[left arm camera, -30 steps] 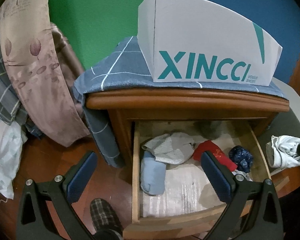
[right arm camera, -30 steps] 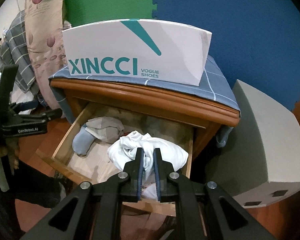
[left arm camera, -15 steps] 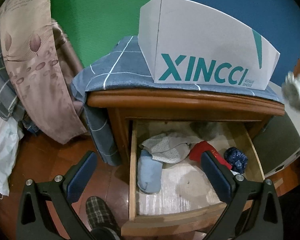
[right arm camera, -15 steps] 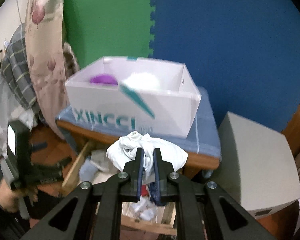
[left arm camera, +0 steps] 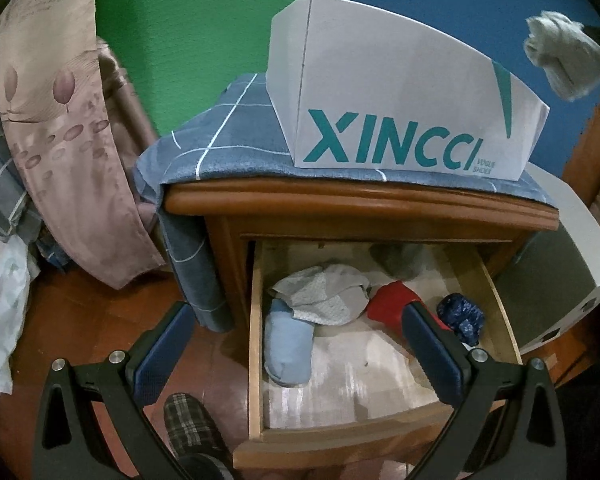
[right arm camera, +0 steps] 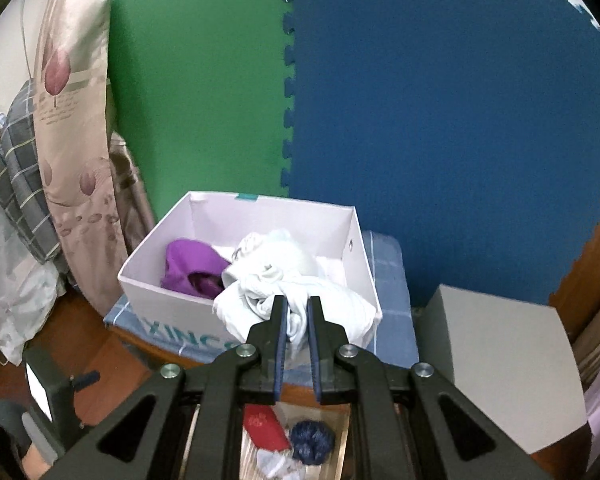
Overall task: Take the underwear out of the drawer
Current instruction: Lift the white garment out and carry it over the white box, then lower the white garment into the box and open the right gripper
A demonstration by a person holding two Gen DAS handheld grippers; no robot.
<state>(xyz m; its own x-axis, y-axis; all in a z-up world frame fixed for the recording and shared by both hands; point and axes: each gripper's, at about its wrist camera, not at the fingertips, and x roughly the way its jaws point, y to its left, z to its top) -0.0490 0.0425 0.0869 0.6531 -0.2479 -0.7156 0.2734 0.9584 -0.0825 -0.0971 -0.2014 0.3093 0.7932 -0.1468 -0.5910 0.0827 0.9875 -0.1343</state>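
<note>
Clamping a bunched white piece of underwear [right arm camera: 296, 300] between its two fingers, the right gripper [right arm camera: 298, 312] hangs above the front edge of the white shoebox [right arm camera: 204, 300], the cloth spilling over the box's near wall. Inside the shoebox lie a purple garment [right arm camera: 192, 264] and more white fabric [right arm camera: 276, 252] (the two whites run together, so where one ends is hard to tell). The shoebox stands on a blue checked cloth [left arm camera: 220, 144] that covers the top of a wooden nightstand [left arm camera: 360, 204].

Below the shoebox, the nightstand's drawer [left arm camera: 256, 340] is pulled out. In it are a grey garment [left arm camera: 324, 296], a light blue roll [left arm camera: 288, 348], a red piece [left arm camera: 392, 304] and a dark blue balled piece [left arm camera: 462, 316].

The left gripper [left arm camera: 296, 348] is in front of the drawer, lower than the shoebox, its fingers wide apart with nothing between them. From that camera the white underwear shows blurred, up past the shoebox's right end. A grey box [right arm camera: 500, 360] sits to the right of the nightstand, and a checked slipper [left arm camera: 188, 424] is on the floor in front.
</note>
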